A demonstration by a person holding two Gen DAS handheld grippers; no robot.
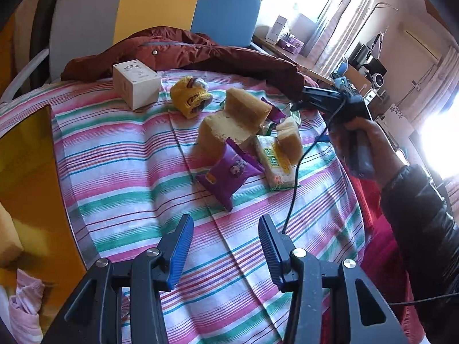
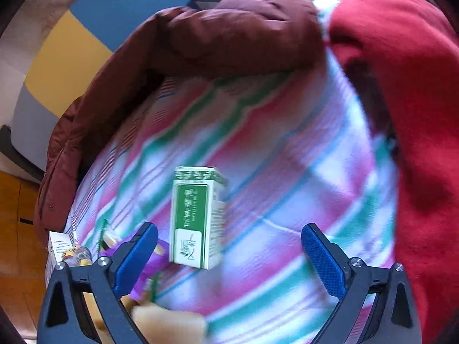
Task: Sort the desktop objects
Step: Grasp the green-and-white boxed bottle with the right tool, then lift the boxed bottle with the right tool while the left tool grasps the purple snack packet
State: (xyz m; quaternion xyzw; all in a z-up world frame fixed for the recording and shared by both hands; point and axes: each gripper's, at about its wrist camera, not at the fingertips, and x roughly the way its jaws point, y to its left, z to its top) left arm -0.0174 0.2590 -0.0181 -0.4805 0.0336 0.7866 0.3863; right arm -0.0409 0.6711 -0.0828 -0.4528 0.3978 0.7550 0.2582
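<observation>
On the striped cloth (image 1: 120, 172) lie a white box (image 1: 136, 83), a yellow knitted toy (image 1: 190, 96), tan sponge blocks (image 1: 235, 120), a purple snack packet (image 1: 229, 172) and a green-and-white packet (image 1: 275, 163). My left gripper (image 1: 226, 249) is open and empty, short of the purple packet. In the right wrist view a green-and-white carton (image 2: 198, 218) stands upright on the cloth between and beyond my open fingers; my right gripper (image 2: 229, 258) is empty. The right gripper also shows in the left wrist view (image 1: 324, 100), held by a hand beyond the pile.
A dark red jacket (image 1: 200, 48) lies along the far edge, also in the right wrist view (image 2: 200, 43). A red cloth (image 2: 401, 86) lies at the right. A colour-block sofa back (image 1: 160, 8) stands behind. Wooden floor (image 1: 31, 157) lies at the left.
</observation>
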